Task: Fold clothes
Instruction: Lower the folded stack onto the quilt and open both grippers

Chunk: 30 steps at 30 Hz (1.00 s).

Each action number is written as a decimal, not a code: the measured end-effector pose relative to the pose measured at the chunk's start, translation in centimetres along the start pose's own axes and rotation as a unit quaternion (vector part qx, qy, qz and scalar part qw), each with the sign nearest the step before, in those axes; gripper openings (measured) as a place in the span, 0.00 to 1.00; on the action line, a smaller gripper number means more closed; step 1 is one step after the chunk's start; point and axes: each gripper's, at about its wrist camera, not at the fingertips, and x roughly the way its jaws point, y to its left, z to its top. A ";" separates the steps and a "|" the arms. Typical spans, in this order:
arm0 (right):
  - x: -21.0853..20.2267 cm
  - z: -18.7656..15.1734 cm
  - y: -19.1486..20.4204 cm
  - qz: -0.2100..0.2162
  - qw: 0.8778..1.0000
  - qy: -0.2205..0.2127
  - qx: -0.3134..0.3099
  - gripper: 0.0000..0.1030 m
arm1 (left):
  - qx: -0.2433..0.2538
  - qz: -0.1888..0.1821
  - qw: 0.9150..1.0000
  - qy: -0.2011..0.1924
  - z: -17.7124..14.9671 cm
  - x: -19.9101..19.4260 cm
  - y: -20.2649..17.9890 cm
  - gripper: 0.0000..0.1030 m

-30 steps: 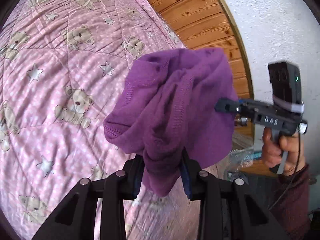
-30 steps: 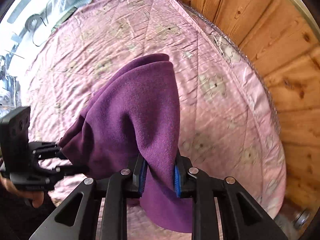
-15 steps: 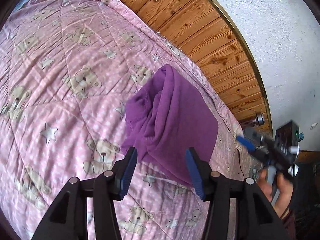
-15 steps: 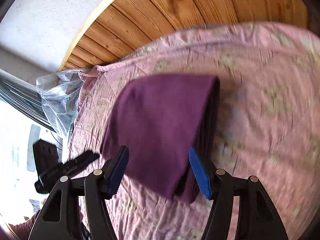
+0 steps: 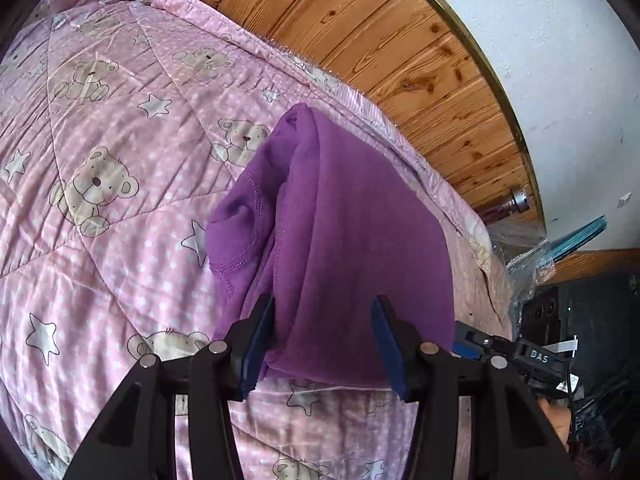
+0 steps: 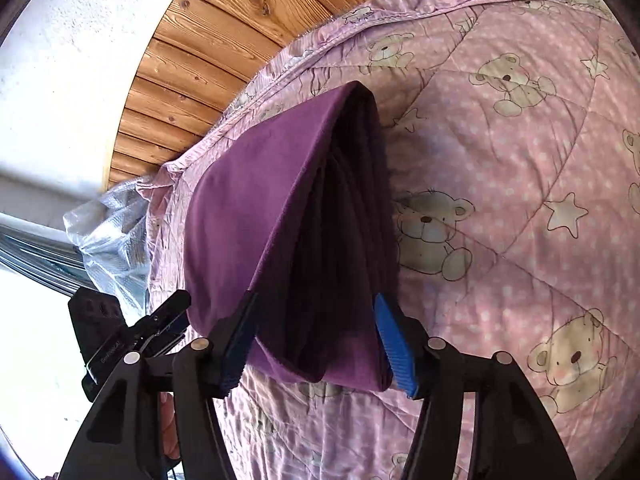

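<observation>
In the left wrist view, white letters "DAS" show on the black body of the right gripper [image 5: 466,344], which pokes in low at the right edge with a bit of the person's hand [image 5: 558,420] under it. The left gripper [image 5: 324,344] points forward over the bed, its blue-padded fingers [image 5: 258,344] spread wide and gripping nothing. The folded purple fleece garment [image 5: 340,240] lies on the pink quilted bedspread with teddy bears and stars [image 5: 100,160], its near edge between the spread fingers (whether the pads brush the cloth cannot be told). Wooden wall panelling [image 5: 400,60] runs along the far side of the bed.

In the right wrist view, the small pale print on the left gripper's body [image 6: 160,320], low at the left, is too fine to read. The right gripper [image 6: 316,344] is likewise wide open with nothing clamped, its blue pads [image 6: 394,344] flanking the garment's [image 6: 248,200] stacked near end. A crumpled clear plastic bag [image 6: 108,224] lies at the bed's left edge.
</observation>
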 end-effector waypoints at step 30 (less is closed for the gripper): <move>-4.1 -5.5 -1.2 -0.034 0.994 -0.093 -0.050 0.61 | 0.011 0.068 0.997 0.036 0.0 2.3 1.3 0.61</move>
